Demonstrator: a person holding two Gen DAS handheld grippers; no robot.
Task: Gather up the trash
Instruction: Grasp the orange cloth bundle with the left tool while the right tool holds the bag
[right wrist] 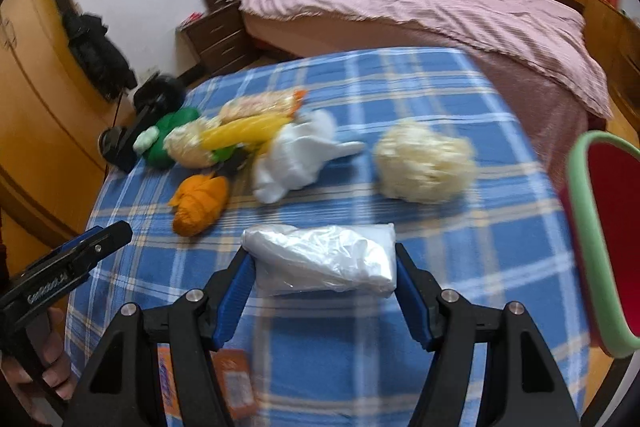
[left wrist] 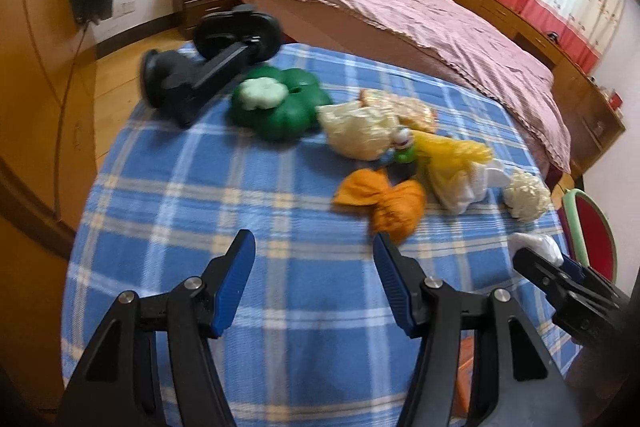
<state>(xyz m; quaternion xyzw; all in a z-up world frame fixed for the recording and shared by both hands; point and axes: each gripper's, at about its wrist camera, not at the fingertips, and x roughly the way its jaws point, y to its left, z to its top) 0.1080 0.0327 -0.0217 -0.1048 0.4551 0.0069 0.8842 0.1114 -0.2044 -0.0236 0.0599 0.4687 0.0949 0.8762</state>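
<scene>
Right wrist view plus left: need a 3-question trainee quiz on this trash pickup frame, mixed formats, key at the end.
1. True or false: the right gripper has a clear plastic bag between its fingers.
2. Which lies nearest the left gripper? A) orange crumpled wad B) green clover-shaped container C) cream crumpled wad
3. Fill in: the red bin with a green rim stands off the table's ___ edge in the right wrist view.

Key: 1 true; 2 A; 3 right. The left gripper is open and holds nothing, above the blue plaid tablecloth.
</scene>
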